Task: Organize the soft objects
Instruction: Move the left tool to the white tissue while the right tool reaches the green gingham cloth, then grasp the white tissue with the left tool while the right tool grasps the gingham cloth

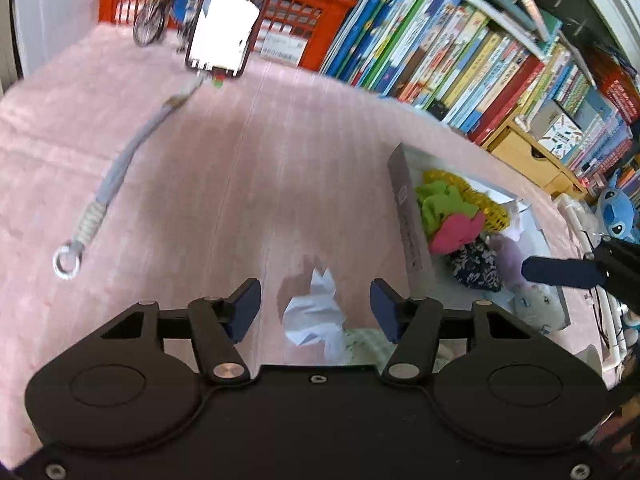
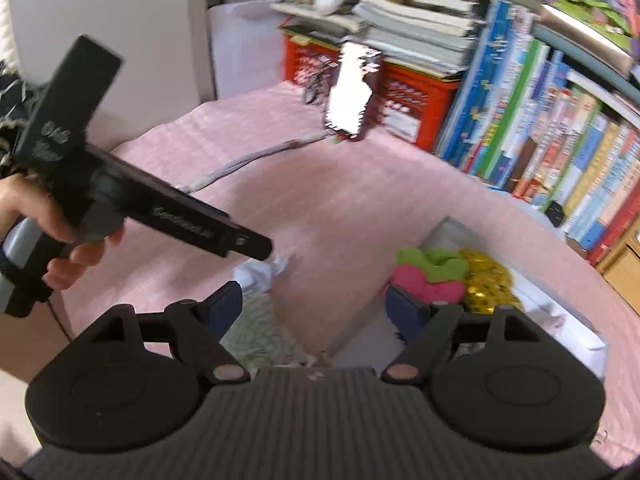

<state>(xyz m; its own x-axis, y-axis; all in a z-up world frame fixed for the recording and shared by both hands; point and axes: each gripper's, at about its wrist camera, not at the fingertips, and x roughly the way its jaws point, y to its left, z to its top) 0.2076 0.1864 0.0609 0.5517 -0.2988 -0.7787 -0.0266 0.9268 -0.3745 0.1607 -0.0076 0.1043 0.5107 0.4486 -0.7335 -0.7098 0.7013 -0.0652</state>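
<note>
A crumpled white tissue [image 1: 316, 314] lies on the pink cloth between the blue pads of my left gripper [image 1: 314, 286]; the pads stand apart from it, so the gripper is open. To its right is a shallow white box [image 1: 409, 216] holding a green soft toy [image 1: 440, 200], a pink one [image 1: 456, 234], a yellow mesh piece [image 1: 486, 202], a dark floral pouch [image 1: 478, 266] and pale plush toys [image 1: 536, 306]. My right gripper [image 2: 314, 300] hangs open over the box's near edge [image 2: 352, 332], with a grey-green fabric piece [image 2: 256, 332] below its left finger. A hand [image 2: 60, 236] holds the left gripper over the tissue [image 2: 260, 270].
A phone on a stand [image 1: 224, 20] is at the back, with a grey lanyard and ring [image 1: 100, 200] trailing from it. Red crates [image 1: 304, 16], a small model bicycle [image 1: 154, 16] and rows of books [image 1: 460, 48] line the far edge. A blue plush [image 1: 618, 210] sits at the right.
</note>
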